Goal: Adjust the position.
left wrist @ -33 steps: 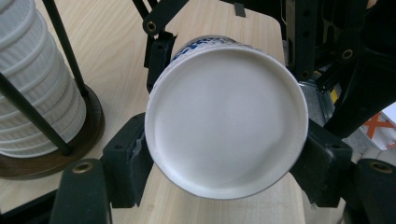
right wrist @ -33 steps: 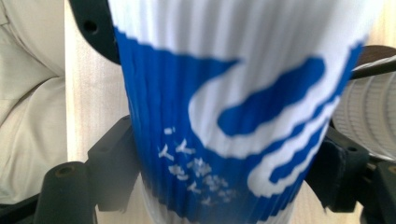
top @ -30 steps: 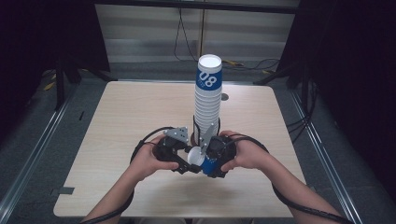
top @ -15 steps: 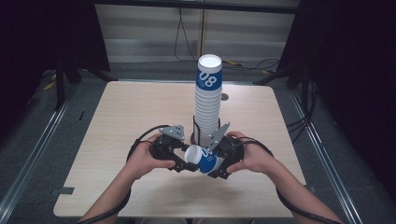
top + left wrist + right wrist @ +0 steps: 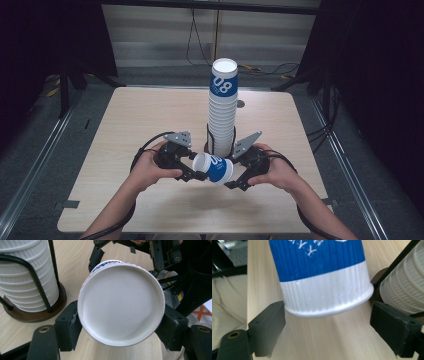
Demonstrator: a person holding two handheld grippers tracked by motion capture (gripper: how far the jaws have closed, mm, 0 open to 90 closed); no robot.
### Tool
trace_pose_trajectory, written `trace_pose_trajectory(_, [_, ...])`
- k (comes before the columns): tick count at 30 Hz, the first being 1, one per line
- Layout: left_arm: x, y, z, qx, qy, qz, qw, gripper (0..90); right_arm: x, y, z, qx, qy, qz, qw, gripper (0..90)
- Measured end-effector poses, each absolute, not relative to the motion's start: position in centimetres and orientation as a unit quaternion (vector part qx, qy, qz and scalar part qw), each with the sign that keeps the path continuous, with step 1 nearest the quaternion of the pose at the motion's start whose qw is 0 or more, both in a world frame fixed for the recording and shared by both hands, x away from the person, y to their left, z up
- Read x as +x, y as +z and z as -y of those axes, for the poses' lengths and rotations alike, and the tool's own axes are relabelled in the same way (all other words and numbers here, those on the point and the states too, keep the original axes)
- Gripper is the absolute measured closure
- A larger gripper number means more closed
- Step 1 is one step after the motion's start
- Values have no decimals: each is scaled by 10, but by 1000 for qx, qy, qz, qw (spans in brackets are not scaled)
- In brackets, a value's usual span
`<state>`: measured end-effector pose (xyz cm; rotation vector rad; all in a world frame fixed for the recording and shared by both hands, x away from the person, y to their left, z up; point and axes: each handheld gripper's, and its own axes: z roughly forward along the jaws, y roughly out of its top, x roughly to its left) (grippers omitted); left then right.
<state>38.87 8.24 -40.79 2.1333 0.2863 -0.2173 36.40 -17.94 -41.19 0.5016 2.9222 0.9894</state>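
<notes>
A blue and white paper cup (image 5: 215,169) lies on its side above the table's front, between both grippers. My left gripper (image 5: 195,170) is shut on its base end. In the left gripper view the cup's white round bottom (image 5: 121,302) faces the camera, and both pads (image 5: 70,325) press its sides. My right gripper (image 5: 235,177) is at the cup's rim end. In the right gripper view the white rim band (image 5: 324,295) hangs just beyond my right gripper (image 5: 329,330), whose jaws stand wide and open without pressing it. A tall stack of upturned cups (image 5: 222,115) stands right behind.
The stack sits in a black wire holder on a round wooden base (image 5: 32,315), which also shows at the edge of the right gripper view (image 5: 377,277). The wooden table (image 5: 140,120) has bare room left and right. Cables (image 5: 150,145) trail from both grippers.
The right hand has drawn to the right and slightly down. The cup now lies more sideways, with more of its blue side showing between the grippers. The left hand has stayed put.
</notes>
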Motion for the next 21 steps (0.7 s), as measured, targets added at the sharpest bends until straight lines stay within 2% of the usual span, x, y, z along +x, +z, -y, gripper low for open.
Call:
trace_pose_trajectory(11, [392, -407, -89, 864, -87, -127, 480, 294, 362, -414, 184, 191, 375, -907, 16, 126])
trace_pose_trajectory(21, [391, -407, -97, 861, -80, -142, 481, 293, 362, -422, 182, 206, 417, -885, 6, 127])
